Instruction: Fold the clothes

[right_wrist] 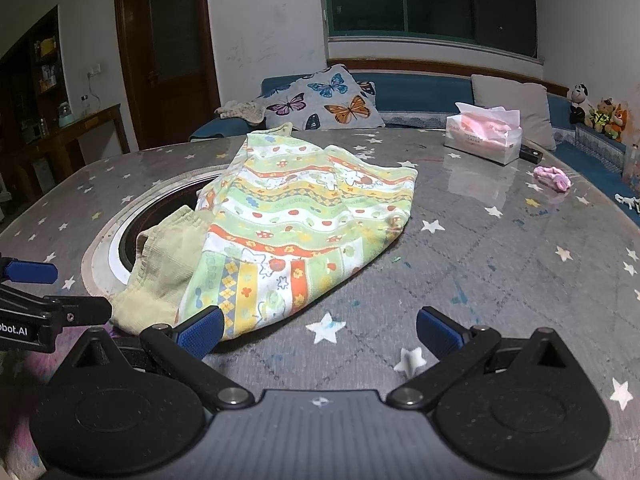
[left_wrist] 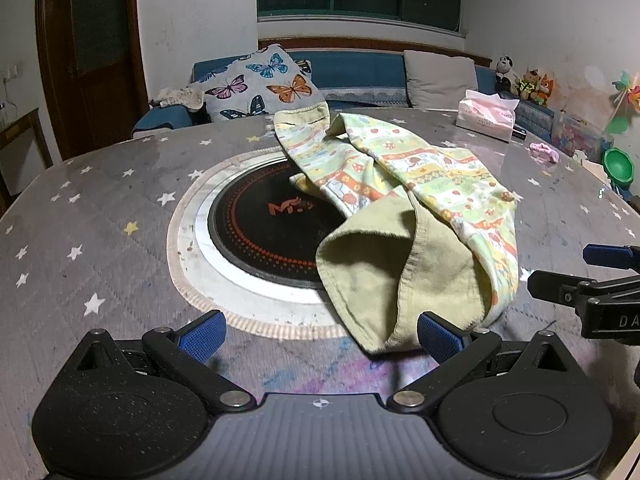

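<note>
A small child's garment with green, yellow and orange cartoon stripes lies crumpled on the grey star-patterned table, its plain olive lining turned out at the near end. It also shows in the right wrist view, lining at the left. My left gripper is open and empty, its right fingertip close beside the lining's near edge. My right gripper is open and empty, its left fingertip at the garment's near hem. Each gripper shows in the other's view, right gripper and left gripper.
A round black cooktop with a pale ring is set in the table, partly under the garment. A tissue box and a pink cloth scrap lie at the far right. A blue sofa with a butterfly cushion stands behind the table.
</note>
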`<state>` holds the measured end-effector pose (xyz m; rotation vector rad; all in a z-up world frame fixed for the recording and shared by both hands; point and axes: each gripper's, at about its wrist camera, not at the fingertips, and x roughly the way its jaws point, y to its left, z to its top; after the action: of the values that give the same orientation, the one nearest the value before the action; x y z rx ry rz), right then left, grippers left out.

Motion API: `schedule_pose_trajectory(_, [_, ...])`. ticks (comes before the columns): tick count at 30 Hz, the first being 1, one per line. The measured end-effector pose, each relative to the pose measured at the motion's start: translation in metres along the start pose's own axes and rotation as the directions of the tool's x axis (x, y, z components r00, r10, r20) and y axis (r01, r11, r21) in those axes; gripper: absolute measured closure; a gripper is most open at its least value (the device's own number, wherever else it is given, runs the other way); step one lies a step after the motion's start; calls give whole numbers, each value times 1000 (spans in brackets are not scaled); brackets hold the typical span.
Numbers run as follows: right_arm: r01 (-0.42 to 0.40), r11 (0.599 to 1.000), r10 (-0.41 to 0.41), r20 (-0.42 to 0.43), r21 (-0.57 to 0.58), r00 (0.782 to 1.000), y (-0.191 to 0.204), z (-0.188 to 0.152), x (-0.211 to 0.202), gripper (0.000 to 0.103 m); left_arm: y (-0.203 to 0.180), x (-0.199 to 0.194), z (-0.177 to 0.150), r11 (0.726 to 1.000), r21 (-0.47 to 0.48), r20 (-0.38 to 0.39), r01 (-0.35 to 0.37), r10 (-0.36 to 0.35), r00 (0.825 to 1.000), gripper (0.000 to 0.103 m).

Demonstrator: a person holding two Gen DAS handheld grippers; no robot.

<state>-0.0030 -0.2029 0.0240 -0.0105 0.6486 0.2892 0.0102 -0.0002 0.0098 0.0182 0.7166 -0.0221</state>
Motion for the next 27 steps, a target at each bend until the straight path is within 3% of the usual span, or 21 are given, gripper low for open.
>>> schedule_pose_trajectory(27, [-13,997,10,-39,-74,999,3,42,41,0,11,34,40,1000,24,-13,-4,5,1000,0])
